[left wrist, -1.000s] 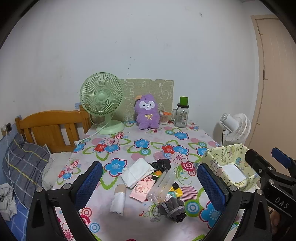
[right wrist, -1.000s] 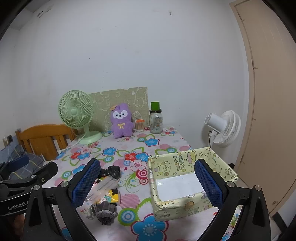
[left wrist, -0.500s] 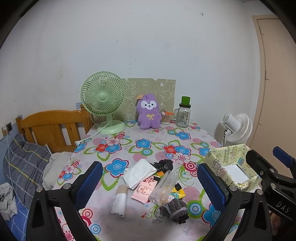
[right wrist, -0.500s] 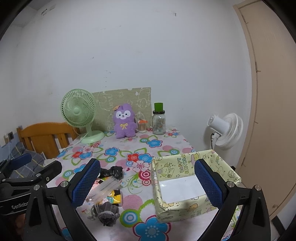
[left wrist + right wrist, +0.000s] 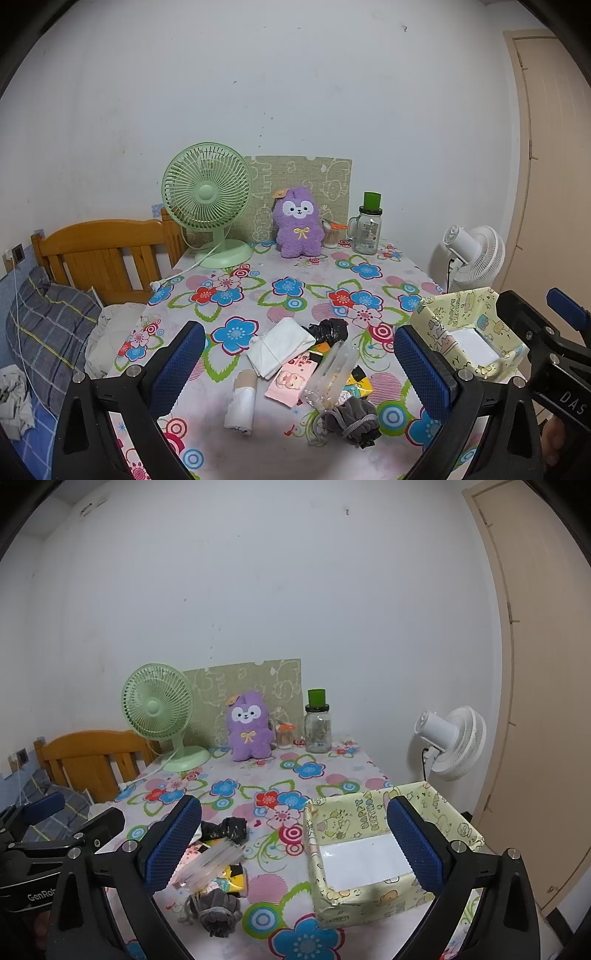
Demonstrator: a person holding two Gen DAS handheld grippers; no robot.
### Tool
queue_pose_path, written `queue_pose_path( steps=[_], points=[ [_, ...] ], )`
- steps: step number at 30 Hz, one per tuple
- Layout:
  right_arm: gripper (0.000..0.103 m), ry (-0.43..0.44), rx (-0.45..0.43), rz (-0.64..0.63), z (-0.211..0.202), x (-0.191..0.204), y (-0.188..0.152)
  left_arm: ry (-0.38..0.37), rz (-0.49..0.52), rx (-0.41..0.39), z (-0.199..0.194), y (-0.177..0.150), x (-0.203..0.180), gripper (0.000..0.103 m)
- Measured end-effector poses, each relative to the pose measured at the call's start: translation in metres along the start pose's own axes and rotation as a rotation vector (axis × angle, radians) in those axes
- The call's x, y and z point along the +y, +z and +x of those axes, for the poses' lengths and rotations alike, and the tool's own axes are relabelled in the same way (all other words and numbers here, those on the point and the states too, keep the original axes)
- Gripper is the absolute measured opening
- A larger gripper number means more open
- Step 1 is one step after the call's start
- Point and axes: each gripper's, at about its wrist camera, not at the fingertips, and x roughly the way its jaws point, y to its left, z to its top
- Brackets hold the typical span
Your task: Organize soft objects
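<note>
Left gripper [image 5: 297, 363]: jaws wide apart, holding nothing, raised above the near edge of the worktop.
Right gripper [image 5: 293, 843]: jaws likewise spread and empty, above the near right corner.
Soft objects: a loose cluster near the middle of the near edge. It includes a grey drawstring pouch [image 5: 351, 419], a white folded cloth [image 5: 279, 345], a white roll [image 5: 241, 404], a crumpled black piece [image 5: 328, 328] and a clear plastic packet [image 5: 332, 369] lying over some small printed packets.
Box [image 5: 373, 853]: open-topped, wrapped in pale yellow cartoon paper, at the near right corner; only a white sheet shows inside.
Stage (judged): nothing yet picked up; sorting into the box appears not yet begun.
Risk 1: the items overlap, so closing on one may drag or lift a neighbour with it.
Risk 2: the slippery clear packet could slide out of the pads.
Risk 3: the light paper box sits at the corner; a nudge might push it off the worktop.
Risk 4: the pouch's cord may snag on adjacent items.
Worktop [image 5: 295, 280]: covered in a glossy floral cloth; along the far edge stand a green fan [image 5: 207, 201], a purple plush toy [image 5: 298, 227] and a glass jar [image 5: 367, 230].
Room: white wall, a wooden bed frame on the left, a white floor fan [image 5: 452, 742] and a door on the right.
</note>
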Motion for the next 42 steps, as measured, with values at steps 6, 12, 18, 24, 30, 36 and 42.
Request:
queue_pose_path(
  steps=[6, 12, 18, 24, 30, 36, 42],
  points=[
    [0.101, 0.009, 0.002, 0.004, 0.0, -0.001, 0.0, 0.001, 0.001, 0.001, 0.0, 0.001, 0.001, 0.103],
    [0.1, 0.02, 0.006, 0.004, 0.001, -0.001, 0.001, 0.0, 0.006, -0.002, 0.002, 0.001, 0.003, 0.103],
    [0.098, 0.029, 0.023, 0.002, 0.004, 0.0, 0.001, -0.001, 0.01, -0.002, 0.004, 0.002, 0.001, 0.103],
    [0.097, 0.029, 0.028, 0.003, 0.007, 0.002, 0.0, 0.001, 0.01, 0.0, 0.004, 0.002, 0.0, 0.103],
    [0.097, 0.03, 0.038, 0.009, 0.013, 0.003, -0.001, 0.003, 0.016, 0.003, 0.008, 0.002, -0.002, 0.102],
    [0.097, 0.03, 0.059, 0.017, 0.025, 0.004, -0.003, -0.013, 0.014, 0.029, 0.017, 0.002, 0.001, 0.102],
    [0.096, 0.032, 0.078, 0.019, 0.034, 0.008, -0.004, -0.011, 0.019, 0.04, 0.026, 0.0, 0.003, 0.102]
  ],
)
